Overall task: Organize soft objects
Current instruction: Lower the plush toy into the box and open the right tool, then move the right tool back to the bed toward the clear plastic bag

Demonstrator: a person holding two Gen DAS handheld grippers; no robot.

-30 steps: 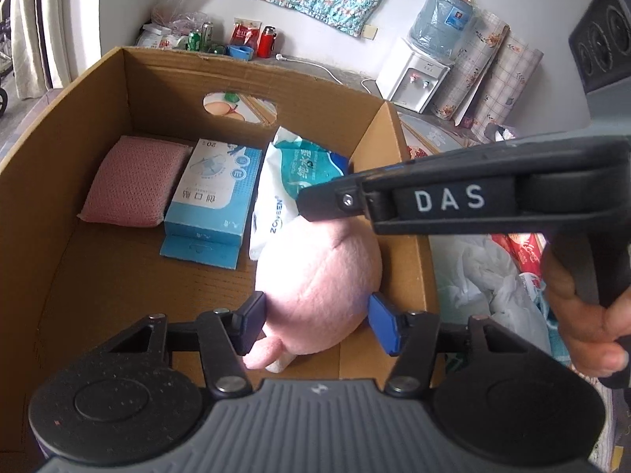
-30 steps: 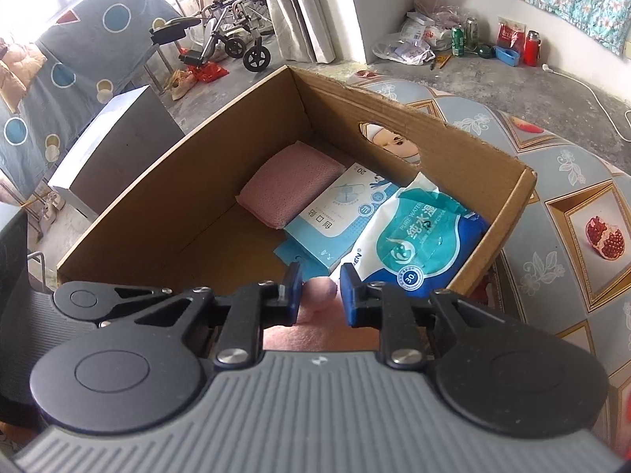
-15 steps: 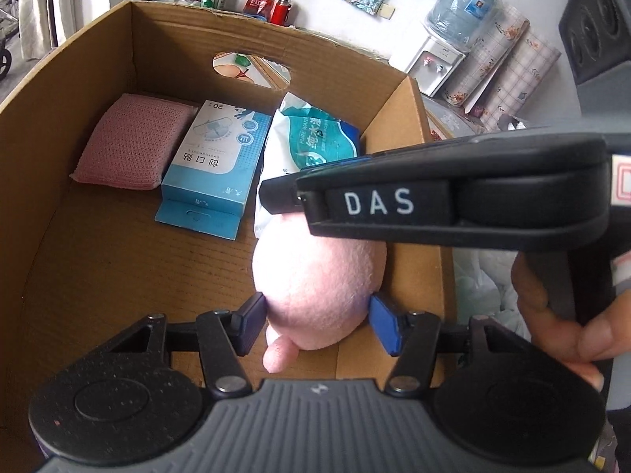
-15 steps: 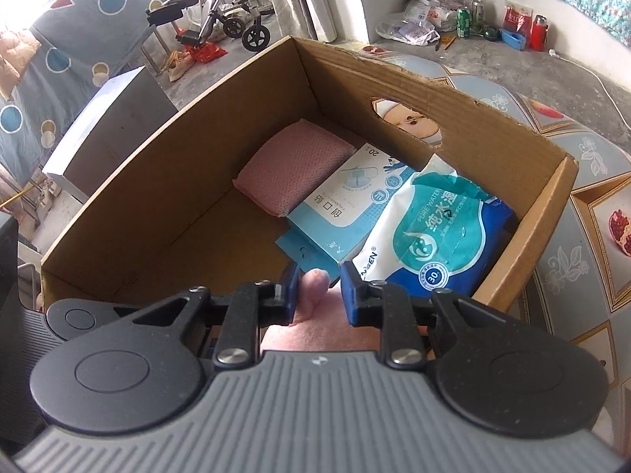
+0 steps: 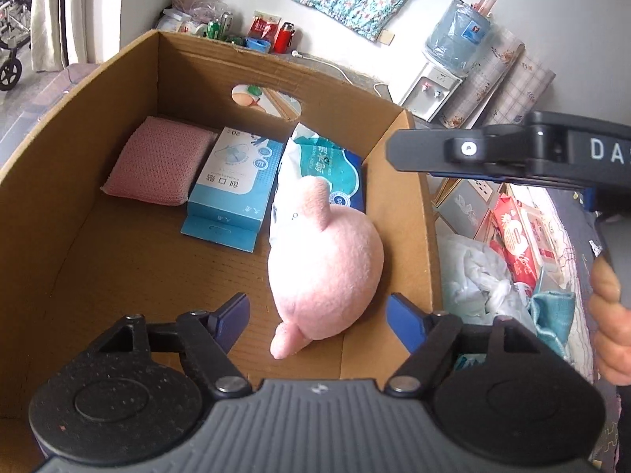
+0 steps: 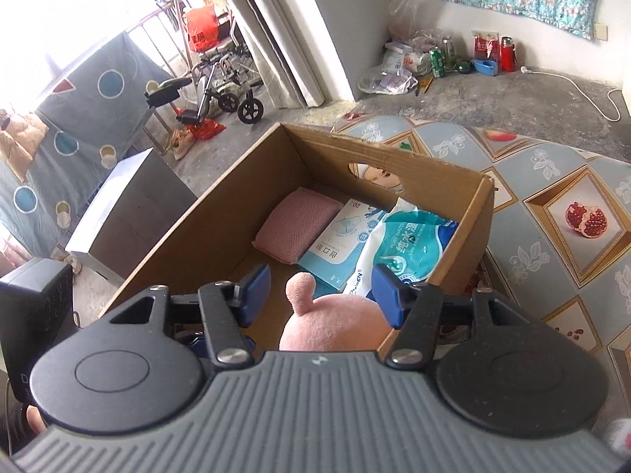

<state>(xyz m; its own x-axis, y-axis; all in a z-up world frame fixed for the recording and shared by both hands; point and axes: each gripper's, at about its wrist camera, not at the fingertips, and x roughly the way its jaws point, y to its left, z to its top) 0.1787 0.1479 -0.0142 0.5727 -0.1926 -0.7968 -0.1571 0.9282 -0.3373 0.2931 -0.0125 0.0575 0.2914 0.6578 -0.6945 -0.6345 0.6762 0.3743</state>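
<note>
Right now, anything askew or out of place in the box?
Mostly tidy: pink sponge, blue carton and wipes pack sit in a row along the cardboard box's far wall. The pink plush lies slanted by the right wall, its ear overlapping the wipes pack.

I see a box point(image 5: 98, 213) of plain brown corrugated cardboard, matt, with raw fluted edges along its rim. Inside it, the pink toy point(image 5: 327, 264) is short-pile plush, soft and fuzzy. The pink sponge point(image 5: 157, 161) has a coarse, dimpled woven-looking face. The blue carton point(image 5: 232, 185) is smooth printed card with a slight sheen, and the wipes pack point(image 5: 327, 165) is glossy, crinkled plastic film. My left hand-held gripper point(image 5: 317, 315) is matt black plastic with a speckled grain, bright metal pivot pins, smooth blue pads point(image 5: 234, 317) and a ribbed grey body; the right hand-held gripper point(image 6: 321, 293) looks the same. Beside the box lies patterned cloth point(image 6: 552, 236), smooth with a faint shine.
</note>
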